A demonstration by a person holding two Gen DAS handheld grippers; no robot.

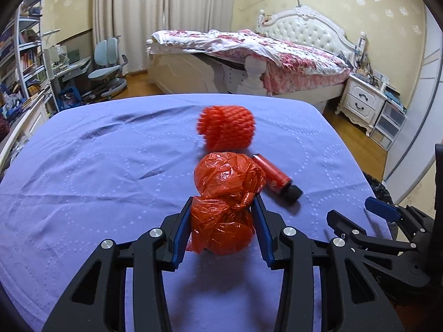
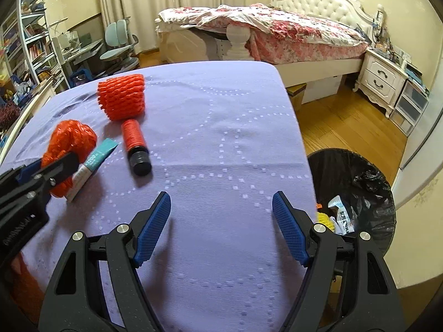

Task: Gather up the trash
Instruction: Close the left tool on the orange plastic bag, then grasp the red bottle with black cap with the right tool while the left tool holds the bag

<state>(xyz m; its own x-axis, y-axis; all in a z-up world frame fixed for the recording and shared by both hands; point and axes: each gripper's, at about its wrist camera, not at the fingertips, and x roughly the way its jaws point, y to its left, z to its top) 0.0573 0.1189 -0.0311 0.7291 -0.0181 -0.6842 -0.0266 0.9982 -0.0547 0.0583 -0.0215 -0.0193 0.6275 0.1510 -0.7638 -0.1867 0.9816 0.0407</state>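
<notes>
My left gripper (image 1: 223, 203) is shut on a crumpled orange plastic bag (image 1: 224, 199) on the purple tablecloth (image 1: 97, 166); the bag also shows in the right wrist view (image 2: 69, 144). Just beyond it lie a red bottle with a black cap (image 1: 275, 178) and an orange foam net sleeve (image 1: 225, 131). In the right wrist view a teal-and-white tube (image 2: 91, 166) lies beside the bag, with the bottle (image 2: 135, 144) and the sleeve (image 2: 121, 96) further on. My right gripper (image 2: 221, 204) is open and empty over the table's right part.
A bin with a black liner (image 2: 357, 182) stands on the floor off the table's right edge, with wrappers inside. Beyond the table are a bed (image 1: 277, 55), a nightstand (image 1: 362, 99), a desk chair (image 1: 108, 63) and bookshelves (image 1: 25, 55).
</notes>
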